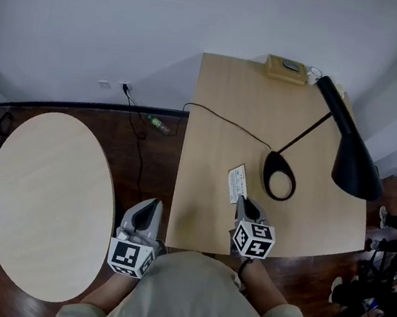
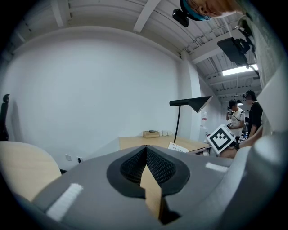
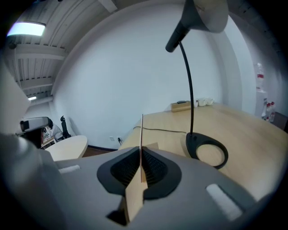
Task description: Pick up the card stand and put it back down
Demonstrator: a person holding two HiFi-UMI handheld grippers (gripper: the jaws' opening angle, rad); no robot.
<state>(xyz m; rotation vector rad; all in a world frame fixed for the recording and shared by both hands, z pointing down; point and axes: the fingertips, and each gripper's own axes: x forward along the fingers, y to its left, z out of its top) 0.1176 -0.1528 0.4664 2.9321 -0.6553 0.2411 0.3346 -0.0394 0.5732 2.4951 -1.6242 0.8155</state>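
The card stand (image 1: pixel 237 184) is a small white card standing upright on the square wooden table (image 1: pixel 230 92), close to its near edge. My right gripper (image 1: pixel 245 203) reaches it from the near side. In the right gripper view the card stand (image 3: pixel 141 134) appears edge-on as a thin vertical line, and my right gripper (image 3: pixel 141 158) is shut on its lower part. I cannot tell whether its base touches the table. My left gripper (image 1: pixel 149 210) hangs over the floor left of the table; in its own view the left gripper (image 2: pixel 146 155) is shut on nothing.
A black desk lamp stands right of the card, with its ring base (image 1: pixel 279 176) close by and its shade (image 1: pixel 355 165) overhanging the right side. Its cable (image 1: pixel 226 121) runs across the table. A tan box (image 1: pixel 287 68) sits at the far edge. A round table (image 1: pixel 46 199) stands to the left.
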